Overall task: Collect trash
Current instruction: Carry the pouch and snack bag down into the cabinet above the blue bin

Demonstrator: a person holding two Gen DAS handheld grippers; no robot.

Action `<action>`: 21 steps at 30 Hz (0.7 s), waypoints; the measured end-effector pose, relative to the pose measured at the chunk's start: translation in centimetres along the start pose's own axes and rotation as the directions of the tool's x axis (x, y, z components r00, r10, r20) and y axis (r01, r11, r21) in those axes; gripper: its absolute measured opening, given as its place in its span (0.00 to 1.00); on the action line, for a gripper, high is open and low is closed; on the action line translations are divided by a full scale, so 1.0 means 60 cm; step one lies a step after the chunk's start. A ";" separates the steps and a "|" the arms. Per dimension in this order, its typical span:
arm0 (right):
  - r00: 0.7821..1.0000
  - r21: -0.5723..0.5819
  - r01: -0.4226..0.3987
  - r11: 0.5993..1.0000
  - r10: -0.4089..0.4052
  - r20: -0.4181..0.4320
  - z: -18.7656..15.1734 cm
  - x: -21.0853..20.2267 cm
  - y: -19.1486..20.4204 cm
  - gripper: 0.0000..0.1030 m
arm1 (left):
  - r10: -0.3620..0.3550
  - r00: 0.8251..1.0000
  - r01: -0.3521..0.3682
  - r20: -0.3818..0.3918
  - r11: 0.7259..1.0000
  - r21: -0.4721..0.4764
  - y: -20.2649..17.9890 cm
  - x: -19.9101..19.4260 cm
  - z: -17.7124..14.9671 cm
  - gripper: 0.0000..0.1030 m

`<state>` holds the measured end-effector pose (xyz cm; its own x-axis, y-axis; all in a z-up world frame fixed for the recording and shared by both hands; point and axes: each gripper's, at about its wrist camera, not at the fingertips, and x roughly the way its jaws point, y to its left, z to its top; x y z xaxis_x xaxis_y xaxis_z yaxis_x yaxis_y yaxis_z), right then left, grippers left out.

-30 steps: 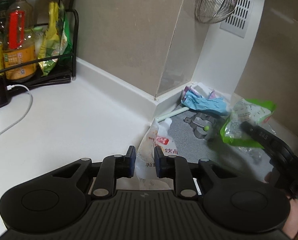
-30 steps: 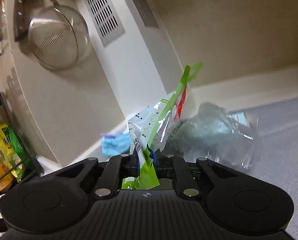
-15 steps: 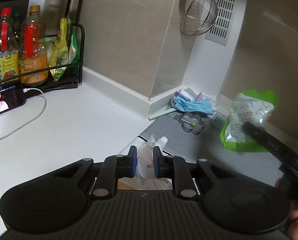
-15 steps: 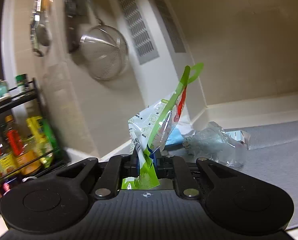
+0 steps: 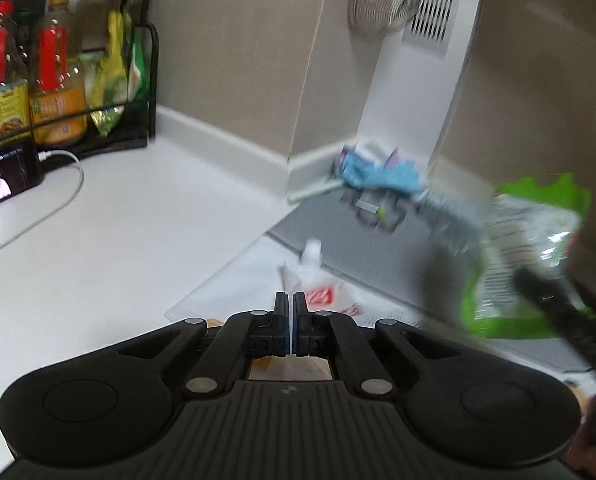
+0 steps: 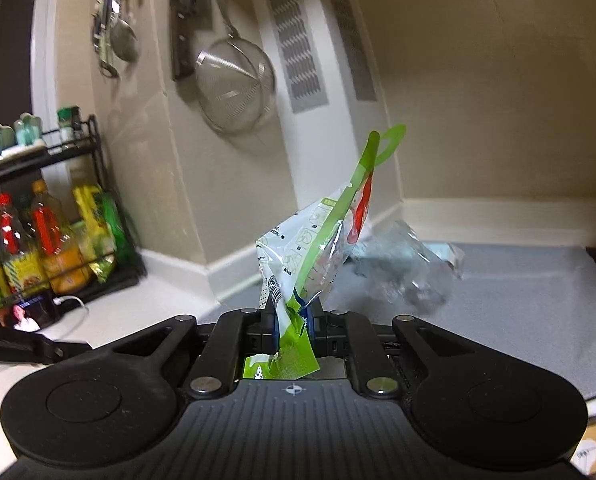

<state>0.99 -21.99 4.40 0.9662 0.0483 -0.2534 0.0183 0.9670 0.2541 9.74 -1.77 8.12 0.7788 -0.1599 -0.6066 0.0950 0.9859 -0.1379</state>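
The left gripper (image 5: 289,312) has its jaws pressed together, and nothing shows between them. Just beyond its tips a white pouch (image 5: 313,276) with a red label and a small cap lies flat on the white worktop (image 5: 97,264), at the edge of a grey mat (image 5: 338,236).

The right gripper (image 6: 293,322) has its jaws clamped on the lower part of a green and clear wrapper (image 6: 318,248), which stands up out of them above the mat, clear of it. In the left view the same wrapper shows blurred at the right edge.

Further back, a crumpled clear plastic bag (image 6: 402,272) lies on the mat, and in the corner by the wall sit a blue glove (image 5: 382,172) and a dark clip (image 5: 378,210) just in front of it
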 end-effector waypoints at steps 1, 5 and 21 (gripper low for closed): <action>1.000 0.008 -0.003 1.000 0.003 -0.008 -0.002 0.000 -0.006 0.13 | -0.001 1.000 0.001 -0.021 1.000 0.009 0.000 0.012 -0.002 0.01; 0.999 0.014 -0.007 1.000 0.008 -0.035 -0.009 0.001 -0.020 0.14 | -0.023 0.998 0.024 -0.057 1.000 0.012 0.006 0.030 -0.007 0.34; 0.994 0.056 0.021 0.998 -0.015 -0.104 -0.036 0.017 -0.064 0.19 | -0.075 0.972 0.063 -0.221 0.996 -0.061 -0.075 0.113 0.007 0.81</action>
<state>1.36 -25.14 1.15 0.9336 0.0599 -0.3532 0.0525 0.9524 0.3004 14.86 -7.25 4.98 0.6129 -0.2400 -0.7528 0.1057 0.9691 -0.2230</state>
